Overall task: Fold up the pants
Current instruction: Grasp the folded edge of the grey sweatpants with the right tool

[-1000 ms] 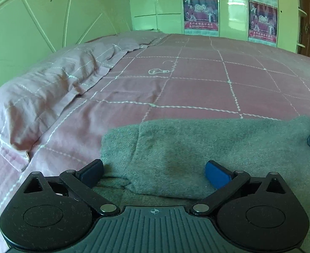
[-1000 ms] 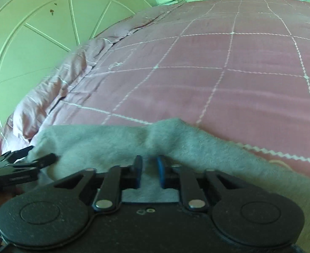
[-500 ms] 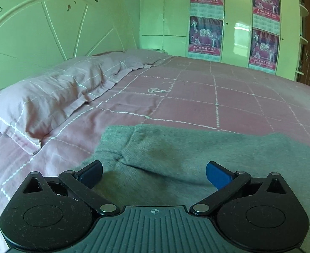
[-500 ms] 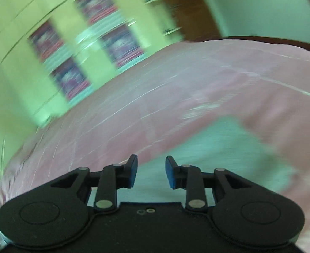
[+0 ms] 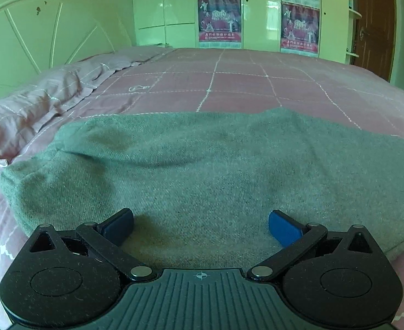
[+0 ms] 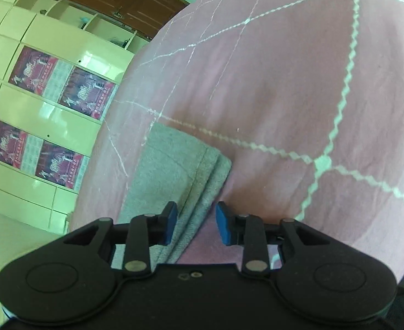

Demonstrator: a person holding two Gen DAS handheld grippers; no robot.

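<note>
Pants [image 5: 202,165] under wide-apart left tongs [image 5: 200,224], hem edge between just-parted right tongs [image 6: 196,224]

left wrist cam: low over the bed [image 5: 243,82], close above the grey pants [image 5: 202,170], facing across to the wardrobe [image 5: 259,13] and headboard [image 5: 37,41] | right wrist cam: rolled sideways, close at the pants' [image 6: 171,165] stacked edge, facing along the bed [image 6: 284,82] | shared: pants, bedspread, postered wardrobe [image 6: 50,96], door [image 5: 372,22]
</note>
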